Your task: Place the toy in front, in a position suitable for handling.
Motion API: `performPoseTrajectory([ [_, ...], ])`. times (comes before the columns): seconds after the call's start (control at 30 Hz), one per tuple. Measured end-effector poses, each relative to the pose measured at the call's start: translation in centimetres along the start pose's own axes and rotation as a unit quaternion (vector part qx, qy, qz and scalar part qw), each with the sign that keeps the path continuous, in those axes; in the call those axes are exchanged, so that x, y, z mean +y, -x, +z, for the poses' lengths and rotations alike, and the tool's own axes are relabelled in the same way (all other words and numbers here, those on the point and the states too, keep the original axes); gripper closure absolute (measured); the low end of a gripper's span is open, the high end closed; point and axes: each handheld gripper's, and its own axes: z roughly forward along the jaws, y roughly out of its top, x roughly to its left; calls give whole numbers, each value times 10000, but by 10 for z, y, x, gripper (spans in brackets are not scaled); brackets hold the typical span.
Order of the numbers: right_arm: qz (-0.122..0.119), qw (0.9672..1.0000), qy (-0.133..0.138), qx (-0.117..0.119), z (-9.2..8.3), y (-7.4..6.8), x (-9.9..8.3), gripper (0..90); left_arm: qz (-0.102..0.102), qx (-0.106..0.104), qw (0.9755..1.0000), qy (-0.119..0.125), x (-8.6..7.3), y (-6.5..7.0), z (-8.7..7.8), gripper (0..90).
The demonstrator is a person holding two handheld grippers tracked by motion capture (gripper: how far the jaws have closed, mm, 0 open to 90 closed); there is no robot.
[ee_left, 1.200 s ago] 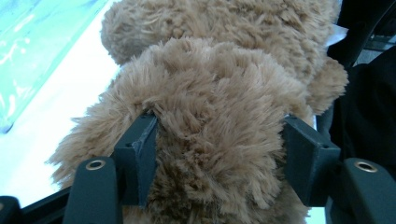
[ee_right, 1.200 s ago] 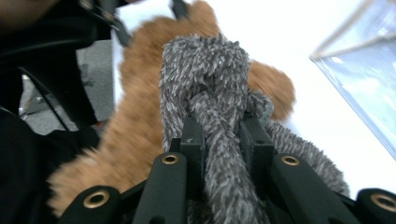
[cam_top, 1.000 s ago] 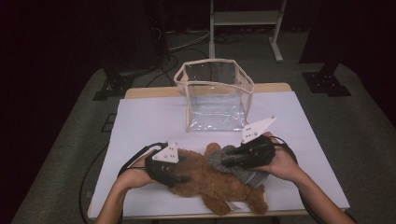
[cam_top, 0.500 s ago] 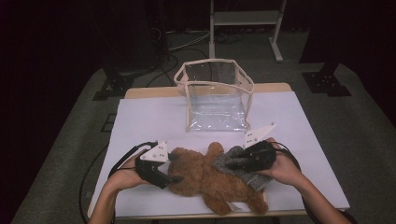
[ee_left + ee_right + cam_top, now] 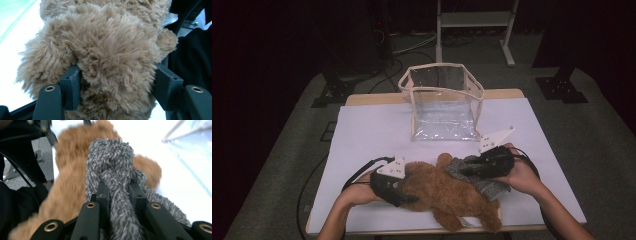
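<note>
No readable writing: brown plush toy (image 5: 447,192), grey fuzzy cloth (image 5: 112,170).

A white-topped table (image 5: 362,130) stands on grey carpet (image 5: 592,130). Beyond its far edge, a metal stand (image 5: 474,20) rises in a dark room.

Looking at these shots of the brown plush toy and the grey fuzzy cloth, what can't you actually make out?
- Brown furry plush toy: left gripper view, edges crop its shape.
- Grey fuzzy cloth: right gripper view, its lower end sits behind the right claw.
- Clear plastic bag: high view, contents unreadable through glare.
</note>
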Motion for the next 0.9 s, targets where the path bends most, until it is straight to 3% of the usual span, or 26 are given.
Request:
performPoseTrajectory([
  [0.13,-236,9997,-54,80,12,-4,17,732,91,-124,9999,36,11,3,14,332],
  [0.23,-308,9993,-214,63,17,-6,16,732,175,-113,9998,9,15,4,18,327],
  [0.33,-171,9994,-290,-84,11,4,3,733,175,-118,9998,31,14,5,18,327],
  [0.4,103,9994,-272,-181,3,13,-8,733,201,-102,9997,6,14,6,18,326],
  [0.5,272,9990,-215,-277,-4,22,-17,733,253,-92,9996,-44,16,7,19,325],
  [0.67,218,9995,-99,-211,-1,21,-8,732,339,-40,9994,-107,18,9,20,318],
  [0.77,119,9996,-207,-146,15,26,8,732,391,-2,9992,-119,17,11,19,319],
  [0.9,272,9986,-388,-213,25,40,1,732,429,22,9990,-145,16,13,16,319],
])
